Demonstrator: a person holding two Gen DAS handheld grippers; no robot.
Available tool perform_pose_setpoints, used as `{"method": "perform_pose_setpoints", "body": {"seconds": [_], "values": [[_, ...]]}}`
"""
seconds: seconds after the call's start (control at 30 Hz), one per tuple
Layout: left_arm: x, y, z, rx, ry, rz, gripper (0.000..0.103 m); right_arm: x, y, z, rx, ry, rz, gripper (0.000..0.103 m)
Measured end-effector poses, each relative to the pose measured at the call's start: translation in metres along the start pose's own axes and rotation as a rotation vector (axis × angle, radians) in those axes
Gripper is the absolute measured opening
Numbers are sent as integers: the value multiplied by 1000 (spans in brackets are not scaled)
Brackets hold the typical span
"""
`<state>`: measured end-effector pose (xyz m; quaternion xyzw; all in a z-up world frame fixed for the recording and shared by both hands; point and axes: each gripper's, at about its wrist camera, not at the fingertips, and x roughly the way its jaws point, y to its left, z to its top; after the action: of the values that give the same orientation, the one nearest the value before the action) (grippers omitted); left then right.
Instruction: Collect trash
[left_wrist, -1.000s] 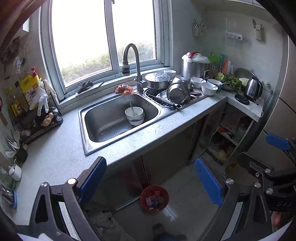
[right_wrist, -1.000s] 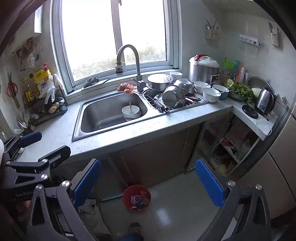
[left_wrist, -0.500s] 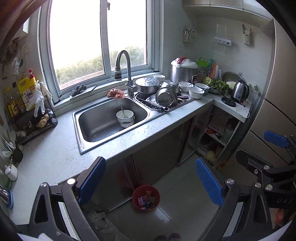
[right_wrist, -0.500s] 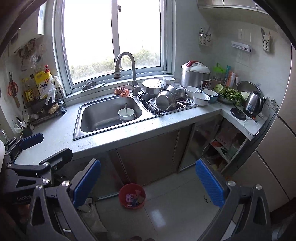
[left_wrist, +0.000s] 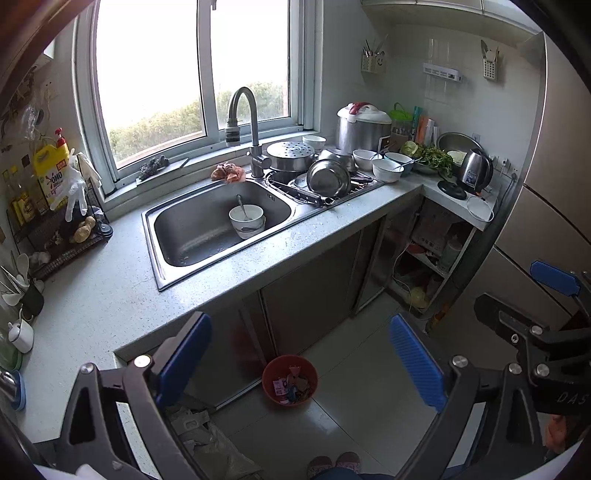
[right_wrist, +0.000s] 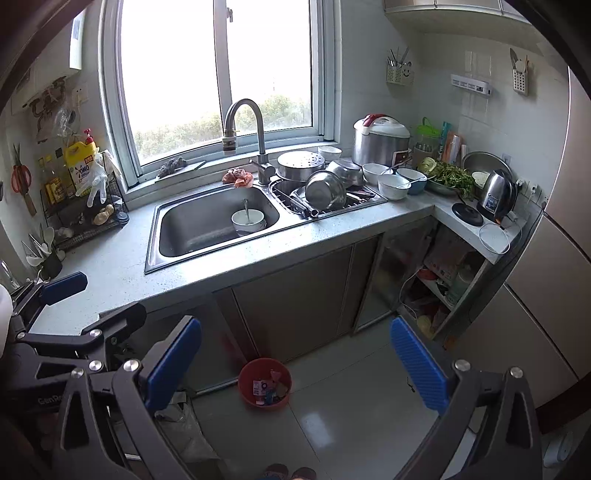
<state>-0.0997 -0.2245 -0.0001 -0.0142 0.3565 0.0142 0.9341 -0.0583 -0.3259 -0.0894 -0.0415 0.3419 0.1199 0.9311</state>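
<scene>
Where the wire rack stands at the far left of the speckled grey bench (left_wrist: 92, 295), a yellow detergent jug (left_wrist: 50, 175) reads "OMO", with a pale rubber glove (left_wrist: 75, 188) draped beside it. Right of it, the steel sink (left_wrist: 192, 236) holds a white bowl (left_wrist: 246, 220) with a spoon, under a curved metal tap (left_wrist: 243, 110). Down on the glossy tiled floor, near the cabinet doors, sits a round red bin (left_wrist: 290, 380) with crumpled wrappers and paper scraps inside. A crumpled plastic bag (left_wrist: 207, 443) lies to its left. Both left tongs (left_wrist: 299, 362) and right tongs (right_wrist: 295, 362) hang released, ribbed blue pads wide apart and empty, well above the bin. At far right stand a rice cooker (left_wrist: 364, 125) and a steel kettle (left_wrist: 474, 171).
</scene>
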Motion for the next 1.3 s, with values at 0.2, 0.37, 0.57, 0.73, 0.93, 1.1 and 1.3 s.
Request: {"method": "perform_pose_setpoints", "body": {"seconds": [0.2,0.37,0.57,0.73,0.93,1.1,1.3], "values": [[-1,1,-1,0,0,1,97,-2,2,2,2,5,11,102],[-7,4,2,2,-9,5,97,-2,1,4,1,-1,21,102],[-10,9,2,-23,-15,3,97,-4,5,4,-4,2,23,102],[-9,10,1,-18,-8,11,97,-4,6,2,0,10,33,102],[-8,10,-4,-49,-3,2,97,-3,4,1,-15,19,42,102],[-9,9,-5,-49,-11,11,97,-1,0,2,-18,32,51,102],[-5,7,-5,-53,-3,1,97,1,-6,6,-22,39,52,102]]}}
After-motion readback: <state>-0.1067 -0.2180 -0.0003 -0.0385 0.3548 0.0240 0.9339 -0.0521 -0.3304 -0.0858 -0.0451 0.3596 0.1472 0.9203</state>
